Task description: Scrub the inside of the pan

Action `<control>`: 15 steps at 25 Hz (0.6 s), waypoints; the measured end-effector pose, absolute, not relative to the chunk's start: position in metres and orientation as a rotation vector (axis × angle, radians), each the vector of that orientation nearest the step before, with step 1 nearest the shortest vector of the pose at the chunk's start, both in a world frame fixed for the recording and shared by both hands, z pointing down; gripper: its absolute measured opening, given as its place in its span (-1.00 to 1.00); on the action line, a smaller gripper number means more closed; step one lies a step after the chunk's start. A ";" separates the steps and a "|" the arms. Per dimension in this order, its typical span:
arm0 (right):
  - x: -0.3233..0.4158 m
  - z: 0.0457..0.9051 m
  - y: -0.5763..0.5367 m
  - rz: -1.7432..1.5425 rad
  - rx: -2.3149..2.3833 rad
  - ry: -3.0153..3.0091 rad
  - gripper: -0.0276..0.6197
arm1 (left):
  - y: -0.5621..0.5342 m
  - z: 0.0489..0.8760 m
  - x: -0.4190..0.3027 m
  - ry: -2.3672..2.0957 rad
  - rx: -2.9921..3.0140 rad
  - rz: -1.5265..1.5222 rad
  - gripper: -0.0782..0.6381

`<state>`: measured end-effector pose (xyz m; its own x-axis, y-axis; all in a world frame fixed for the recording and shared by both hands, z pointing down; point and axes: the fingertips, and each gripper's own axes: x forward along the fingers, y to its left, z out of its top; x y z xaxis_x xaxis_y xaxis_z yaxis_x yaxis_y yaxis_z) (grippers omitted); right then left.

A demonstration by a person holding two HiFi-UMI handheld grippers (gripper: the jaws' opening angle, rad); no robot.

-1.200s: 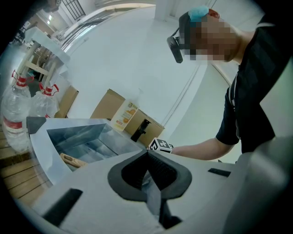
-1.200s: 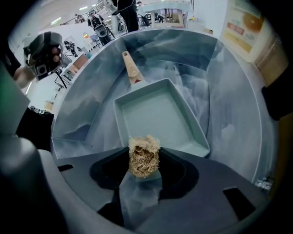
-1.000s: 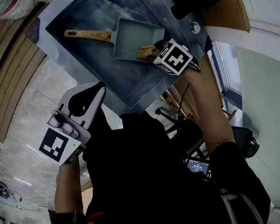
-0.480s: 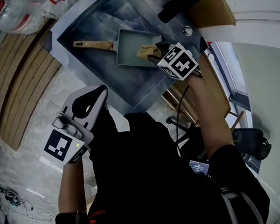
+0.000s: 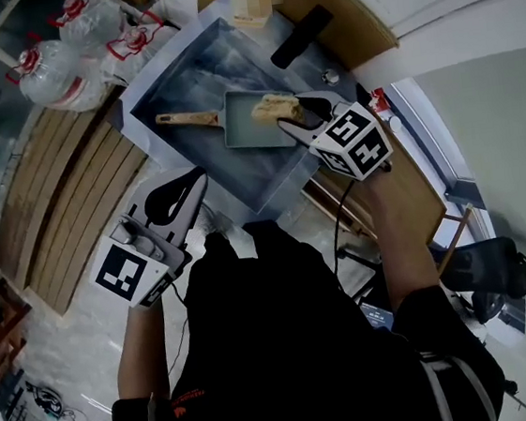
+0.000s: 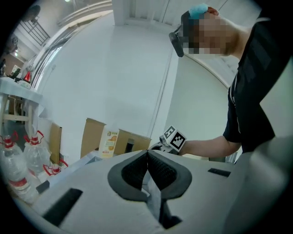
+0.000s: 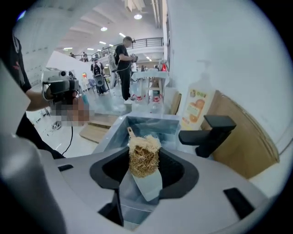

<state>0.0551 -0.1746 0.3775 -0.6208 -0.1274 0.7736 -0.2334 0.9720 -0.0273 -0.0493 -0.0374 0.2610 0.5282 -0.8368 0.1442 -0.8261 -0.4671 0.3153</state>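
Scrubbing step: right hand-held gripper [image 7: 144, 165] clamped on fibre scrubber [image 5: 273, 109] over pan [image 5: 247, 129] in sink [image 5: 190, 79]; left hand-held gripper [image 6: 147, 170] closed, empty, well apart; next move likely needs firm strokes across pan floor.

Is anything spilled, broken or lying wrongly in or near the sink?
Nothing stands out. The pan lies flat in the sink. The right gripper holds the scrubber over it. The left gripper is shut and empty.
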 end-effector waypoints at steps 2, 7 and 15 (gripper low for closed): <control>0.058 0.355 -0.170 0.155 0.280 -2.305 -0.32 | -0.037 0.249 -0.047 -1.381 2.451 -0.043 -0.73; 0.069 0.309 -0.164 0.199 0.359 -2.440 -0.32 | -0.035 0.227 -0.039 -1.382 2.502 -0.031 -0.73; 0.081 0.250 -0.147 0.282 0.451 -2.639 -0.32 | -0.030 0.203 -0.031 -1.377 2.584 -0.027 -0.73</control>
